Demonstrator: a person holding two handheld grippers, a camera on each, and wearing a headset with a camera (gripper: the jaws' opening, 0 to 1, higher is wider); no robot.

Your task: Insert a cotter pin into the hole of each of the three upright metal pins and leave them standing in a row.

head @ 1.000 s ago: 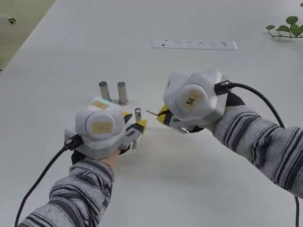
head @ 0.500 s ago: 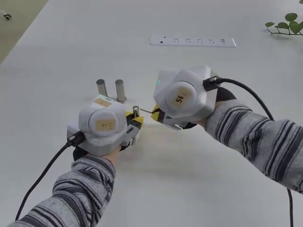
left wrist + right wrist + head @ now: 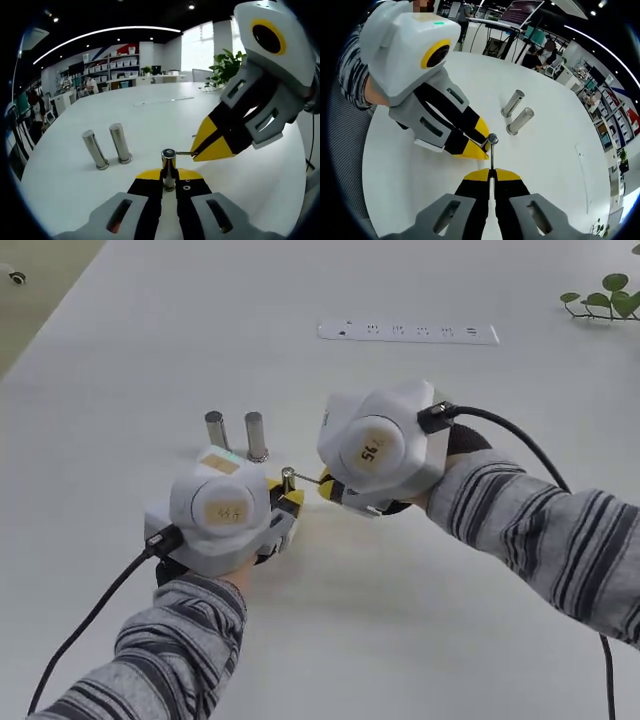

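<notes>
White table [image 3: 400, 620]: work surface, with a power strip [image 3: 407, 332] lying well beyond both sets of fingers.

Left gripper [image 3: 169, 176]: its fingers are clamped on the lower shaft of one upright metal pin [image 3: 168, 165], which stands on the table with its head clear above the yellow fingertips.

Right gripper [image 3: 491, 175]: its fingers are pinched together on the rear of the cotter pin [image 3: 492, 156], which juts straight out ahead of the fingertips toward the left gripper.

Two free metal pins [image 3: 95, 149] [image 3: 120, 143]: upright, side by side, beyond and to the left of the left gripper's fingers, well apart from the right gripper's. No cotter pin is seen in either.

Cotter pin tip: at the head of the held metal pin, touching it or just beside it. Whether it has entered the hole cannot be told.

Step in hand, as judged: threading the cotter pin through the held metal pin, seemingly the first of three. The next move calls for a straight, level push along the cotter pin's own line while the left fingers hold the metal pin vertical. A skewed push could tip the metal pin or bend the thin wire.
</notes>
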